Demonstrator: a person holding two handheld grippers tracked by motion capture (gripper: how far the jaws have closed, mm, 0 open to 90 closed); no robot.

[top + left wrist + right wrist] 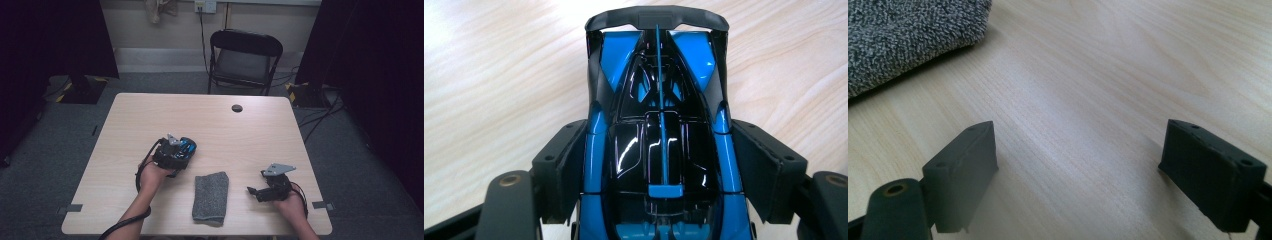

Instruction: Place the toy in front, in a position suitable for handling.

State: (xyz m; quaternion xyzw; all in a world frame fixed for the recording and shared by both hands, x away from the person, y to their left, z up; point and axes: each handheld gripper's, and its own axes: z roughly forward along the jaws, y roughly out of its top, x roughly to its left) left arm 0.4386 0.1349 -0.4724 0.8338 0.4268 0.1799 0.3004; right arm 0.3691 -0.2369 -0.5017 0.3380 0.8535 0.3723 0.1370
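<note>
Toy: glossy blue-and-black plastic model sports car (659,145) sits on pale wooden table (220,125), left of folded grey knitted cloth (210,197). Left gripper (659,165) clamps car's flanks mid-body, pads against both sides. Right gripper (1078,170) hovers empty near cloth, jaws spread wide. Car likely light, rigid, slick-surfaced; thin rear wing (657,18) probably fragile, so flat flanks seem best hold.

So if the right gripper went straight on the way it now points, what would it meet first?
Probably the grey folded towel: the right gripper points left toward it across bare table, jaws open and empty. Depth is unclear.
</note>
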